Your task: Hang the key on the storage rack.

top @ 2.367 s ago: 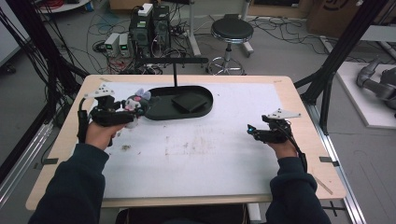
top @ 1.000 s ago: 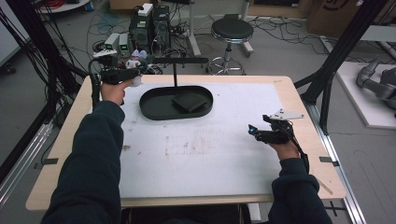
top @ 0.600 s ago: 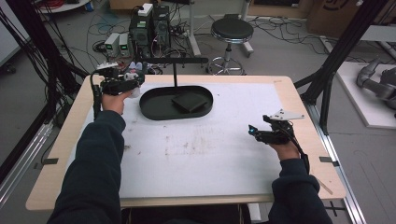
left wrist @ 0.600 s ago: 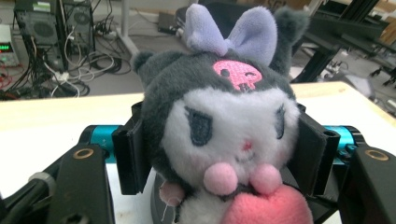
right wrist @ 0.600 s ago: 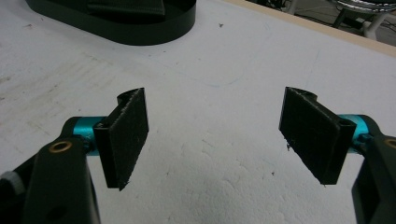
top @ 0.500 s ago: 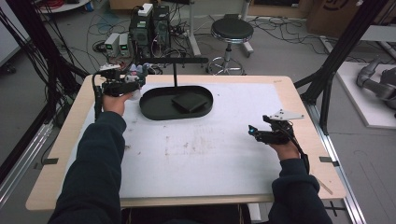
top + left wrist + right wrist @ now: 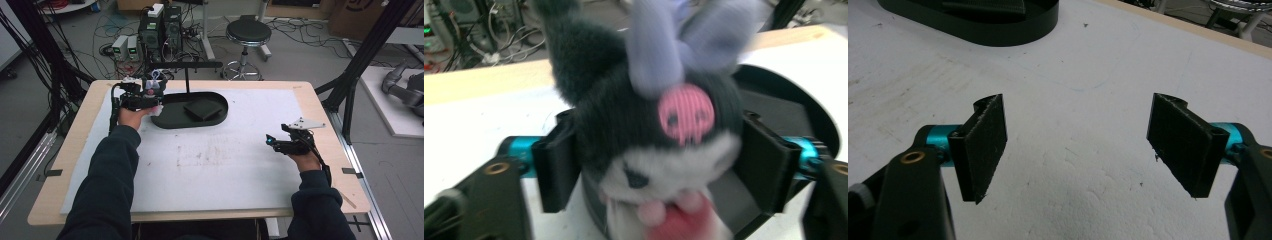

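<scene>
Left gripper (image 7: 150, 97) at the far left of the white mat (image 7: 210, 165), by the left end of the black oval tray (image 7: 175, 117); jaws just sprung apart, plush toy (image 7: 654, 135) between them yet seemingly loose, dark head with lilac ears and pink skull badge, blurred. Same toy (image 7: 154, 85) seen from above at the tray's left end, whether resting on it impossible to tell. Right gripper (image 7: 1080, 145) low over bare mat near the right edge, jaws wide, nothing between.

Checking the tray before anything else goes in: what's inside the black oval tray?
A flat dark block lies in the tray. The plush toy and left tool cover its left end, so that part can't be seen.
</scene>
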Demonstrator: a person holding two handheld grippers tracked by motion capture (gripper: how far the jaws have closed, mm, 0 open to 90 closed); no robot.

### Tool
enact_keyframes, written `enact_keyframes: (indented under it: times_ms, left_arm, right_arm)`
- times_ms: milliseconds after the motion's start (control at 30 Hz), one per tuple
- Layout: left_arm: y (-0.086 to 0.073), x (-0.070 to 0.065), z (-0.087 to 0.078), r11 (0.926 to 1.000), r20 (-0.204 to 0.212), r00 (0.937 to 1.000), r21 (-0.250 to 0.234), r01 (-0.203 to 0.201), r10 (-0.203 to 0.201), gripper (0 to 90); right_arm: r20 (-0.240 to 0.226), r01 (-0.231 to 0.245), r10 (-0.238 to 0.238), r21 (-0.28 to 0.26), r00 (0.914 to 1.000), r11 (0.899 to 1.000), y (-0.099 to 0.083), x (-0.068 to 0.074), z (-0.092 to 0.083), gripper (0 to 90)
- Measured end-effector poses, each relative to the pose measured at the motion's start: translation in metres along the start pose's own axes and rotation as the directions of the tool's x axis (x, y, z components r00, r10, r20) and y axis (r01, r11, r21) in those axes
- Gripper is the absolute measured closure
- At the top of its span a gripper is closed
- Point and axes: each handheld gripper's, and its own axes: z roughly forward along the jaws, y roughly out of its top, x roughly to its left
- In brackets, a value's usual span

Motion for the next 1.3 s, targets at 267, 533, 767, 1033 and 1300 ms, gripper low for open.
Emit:
enact_keyframes:
  times_ms: [267, 533, 767, 1033, 1300]
  left_arm:
    - [-0.014, 0.000, -0.019, 0.9969, 0.052, 0.9984, -0.077, -0.017, 0.021, 21.7]
    - [-0.042, -0.012, -0.054, 0.9779, 0.114, 0.9898, -0.200, -0.061, 0.085, 20.7]
    - [-0.066, -0.024, -0.078, 0.9628, 0.148, 0.9799, -0.254, -0.094, 0.134, 20.7]
    - [-0.083, -0.039, -0.095, 0.9505, 0.140, 0.9702, -0.269, -0.155, 0.198, 20.7]
    - [-0.099, -0.034, -0.095, 0.9567, 0.132, 0.9750, -0.254, -0.141, 0.179, 20.6]
  right_arm:
    - [-0.011, 0.005, -0.005, 0.002, 0.9999, 1.000, -0.002, 0.000, 0.001, 24.3]
    - [-0.032, 0.017, -0.017, 0.001, 0.9993, 1.000, -0.007, -0.001, 0.001, 22.9]
    - [-0.029, 0.027, -0.027, 0.004, 0.9992, 1.000, -0.009, -0.001, -0.001, 22.2]
    - [-0.024, 0.031, -0.030, 0.017, 0.9992, 0.999, -0.009, 0.003, 0.000, 22.2]
    - [-0.008, 0.026, -0.026, 0.009, 0.9996, 1.000, -0.010, 0.002, -0.002, 22.2]
